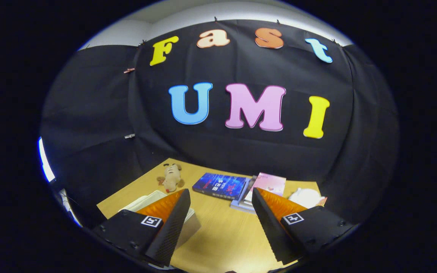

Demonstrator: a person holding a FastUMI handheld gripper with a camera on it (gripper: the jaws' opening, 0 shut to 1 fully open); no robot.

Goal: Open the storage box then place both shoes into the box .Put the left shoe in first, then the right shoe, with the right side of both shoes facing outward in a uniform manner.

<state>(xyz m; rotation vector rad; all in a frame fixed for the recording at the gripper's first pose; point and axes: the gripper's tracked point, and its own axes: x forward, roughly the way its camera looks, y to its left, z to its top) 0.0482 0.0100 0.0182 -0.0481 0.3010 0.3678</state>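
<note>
My gripper is open, held above the wooden table with nothing between its fingers. A pale storage box lies behind the left finger, which hides most of it; I cannot tell whether its lid is up. A white rounded object shows just beyond the right finger at the table's far right; it may be a shoe, but too little of it shows to be sure.
A small plush toy lies at the far left of the table. A dark blue book and a pink-covered book on a small stack lie beyond the fingers. Black cloth walls close the table in behind and on both sides.
</note>
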